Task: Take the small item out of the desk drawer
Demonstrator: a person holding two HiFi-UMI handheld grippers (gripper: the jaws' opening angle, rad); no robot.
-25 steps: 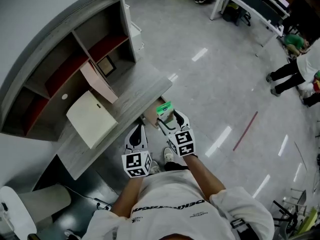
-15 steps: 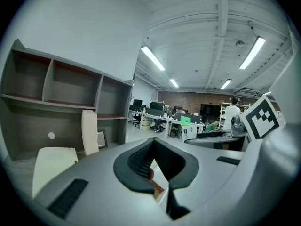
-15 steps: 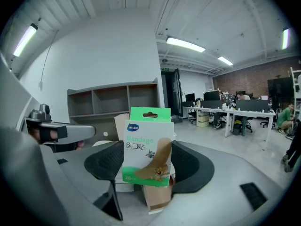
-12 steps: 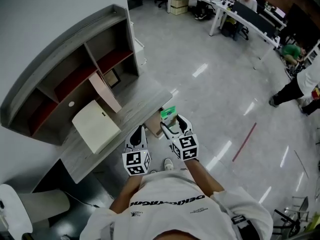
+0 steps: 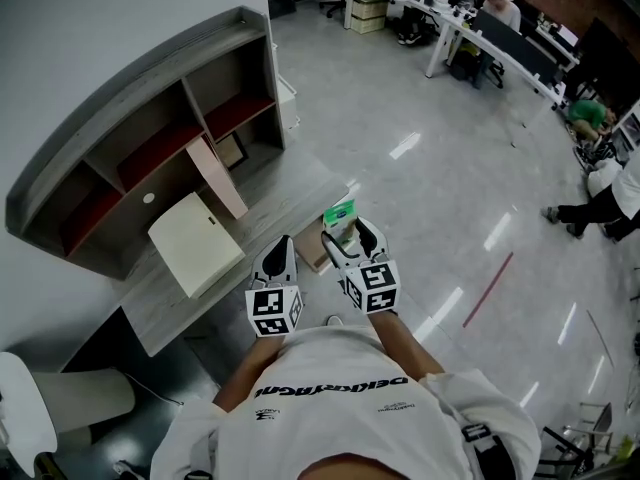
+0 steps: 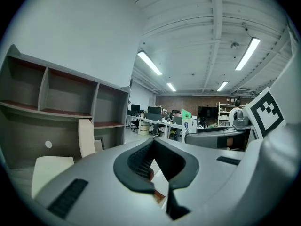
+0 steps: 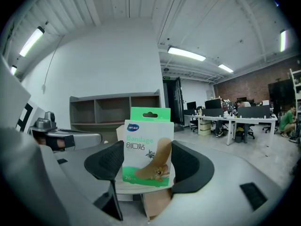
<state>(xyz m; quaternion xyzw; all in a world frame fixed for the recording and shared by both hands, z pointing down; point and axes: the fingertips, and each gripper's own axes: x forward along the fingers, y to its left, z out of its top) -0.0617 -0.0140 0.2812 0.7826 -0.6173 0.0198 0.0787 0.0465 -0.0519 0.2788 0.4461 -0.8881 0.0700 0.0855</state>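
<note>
Gripping a small cardboard bandage box (image 7: 146, 147) by its two sides, the right gripper (image 5: 347, 238) has its ridged black fingers (image 7: 106, 161) pressed against it. They hold it upright over the open brown wooden drawer (image 5: 310, 251). The flat box is white and green, with a hang-tab at the top. The left gripper (image 5: 277, 260) hovers alongside, near the edge of the grey wood-grain counter (image 5: 265, 208). Its fingers (image 6: 137, 160) meet at the tips with nothing between them.
</note>
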